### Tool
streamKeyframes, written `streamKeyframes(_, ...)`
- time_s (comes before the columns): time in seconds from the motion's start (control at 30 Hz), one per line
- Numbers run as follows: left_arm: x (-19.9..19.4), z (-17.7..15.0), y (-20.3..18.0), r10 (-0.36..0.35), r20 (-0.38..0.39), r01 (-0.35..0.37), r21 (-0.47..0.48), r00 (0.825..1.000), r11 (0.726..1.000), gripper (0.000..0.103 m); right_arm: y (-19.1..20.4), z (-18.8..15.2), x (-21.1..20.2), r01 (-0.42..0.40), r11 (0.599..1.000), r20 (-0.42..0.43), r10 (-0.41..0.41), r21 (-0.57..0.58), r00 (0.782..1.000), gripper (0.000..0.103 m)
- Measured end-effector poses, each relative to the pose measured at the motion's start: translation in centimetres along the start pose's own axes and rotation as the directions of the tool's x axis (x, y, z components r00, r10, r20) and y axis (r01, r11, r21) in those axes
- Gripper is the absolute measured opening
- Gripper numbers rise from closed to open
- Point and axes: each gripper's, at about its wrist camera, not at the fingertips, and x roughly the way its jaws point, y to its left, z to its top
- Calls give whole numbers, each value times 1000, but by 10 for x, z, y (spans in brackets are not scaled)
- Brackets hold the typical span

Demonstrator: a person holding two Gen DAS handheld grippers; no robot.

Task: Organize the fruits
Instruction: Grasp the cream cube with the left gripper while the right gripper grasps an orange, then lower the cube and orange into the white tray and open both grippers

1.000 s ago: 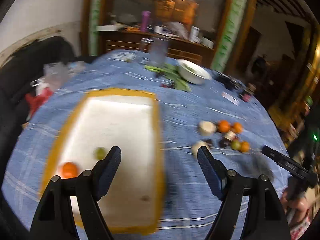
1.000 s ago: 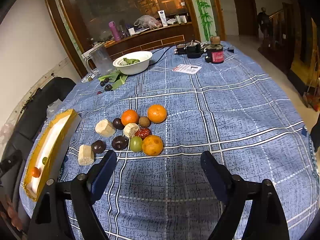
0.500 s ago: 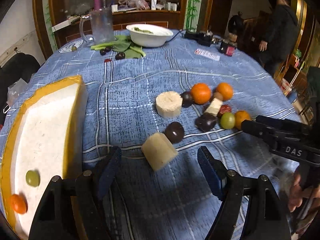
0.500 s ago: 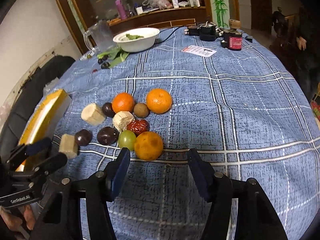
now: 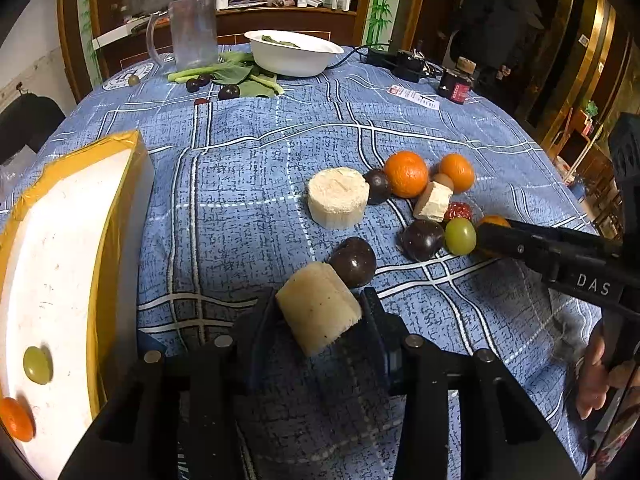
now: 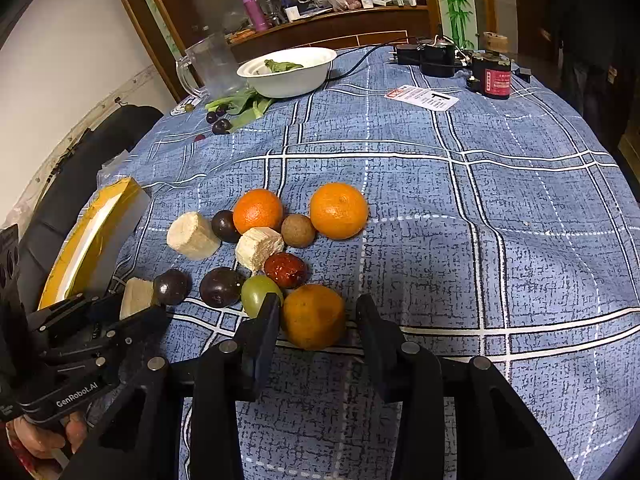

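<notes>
My left gripper is shut on a pale sugarcane chunk that rests on the blue cloth, next to a dark plum. My right gripper is open, its jaws on either side of an orange; the left finger touches a green grape. More fruit lies in a cluster: two oranges, a red date, dark plums, cane chunks. The yellow-rimmed white tray at the left holds a green grape and a small orange fruit.
A white bowl with greens, a clear jug, leaves and dark fruits lie at the table's far side. A dark jar, a black adapter and a card are at the far right. A person stands beyond the table.
My left gripper swung right from over the tray to the fruit and closed on the cane chunk. My right gripper moved forward and narrowed around the near orange.
</notes>
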Motion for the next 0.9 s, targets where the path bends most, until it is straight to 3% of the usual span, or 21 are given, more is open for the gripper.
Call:
streamKeyframes(0.17, 3, 1, -6, 30, 17, -30, 19, 999, 999, 41, -2, 0, 2, -55, 998, -1, 55, 31, 998, 42)
streamKeyframes(0.23, 2, 0, -8, 45, 17, -45, 29, 999, 999, 39, -1, 0, 2, -65, 997, -3, 65, 33, 998, 34)
streamKeyframes(0.3, -2, -1, -7, 30, 19, -30, 17, 999, 999, 39, 1, -1, 2, -89, 995, -16, 90, 43, 996, 34)
streamKeyframes(0.53, -44, -6, 4, -12, 98, 17, -47, 995, 999, 40, 17, -7, -17, -58, 998, 5, 58, 23, 998, 34)
streamKeyframes(0.7, -91, -19, 32, -26, 172, 48, -123, 985, 991, 40, 43, -6, -39, -63, 998, 35, 64, -17, 997, 34)
streamKeyframes(0.9, -133, -45, 93, 64, 207, -10, -253, 976, 967, 40, 103, 0, -58, -109, 988, 57, 116, -105, 992, 34)
